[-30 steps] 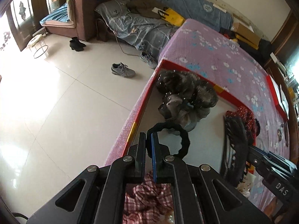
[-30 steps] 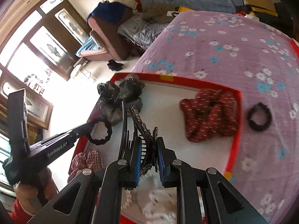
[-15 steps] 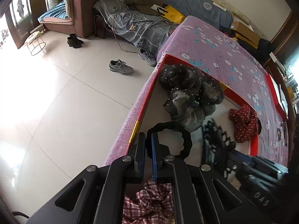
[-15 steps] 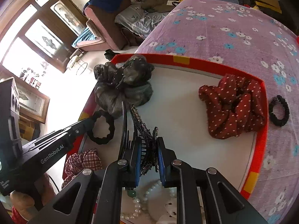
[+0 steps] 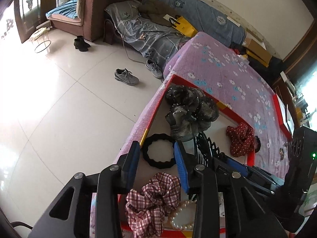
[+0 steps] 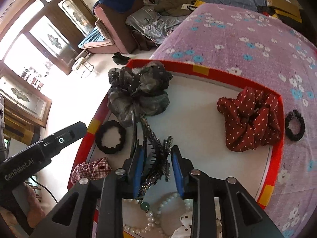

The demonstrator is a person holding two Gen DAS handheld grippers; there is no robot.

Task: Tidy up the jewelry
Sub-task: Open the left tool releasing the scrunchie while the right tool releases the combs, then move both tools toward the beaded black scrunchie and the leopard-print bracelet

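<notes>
A red-rimmed white tray (image 6: 200, 69) lies on a purple flowered cloth. My left gripper (image 5: 156, 154) is open, its fingers either side of a black hair tie (image 5: 158, 151) that lies in the tray's left corner (image 6: 110, 136). My right gripper (image 6: 157, 160) is open around black beaded comb headbands (image 6: 156, 154) resting in the tray (image 5: 206, 148). In the tray also lie a grey-black organza bow (image 6: 138, 93), a red dotted scrunchie (image 6: 251, 117), a plaid scrunchie (image 5: 152, 198) and a pearl necklace (image 6: 156, 216).
A second black hair tie (image 6: 295, 125) lies on the cloth right of the tray. The table edge drops to a tiled floor (image 5: 59, 119) on the left, with shoes (image 5: 125, 76) and a sofa beyond. A second red tray (image 5: 279, 109) stands at the far right.
Both grippers have opened. The left let go of the black hair tie, now lying in the tray. The right let go of the comb headbands, now resting in the tray.
</notes>
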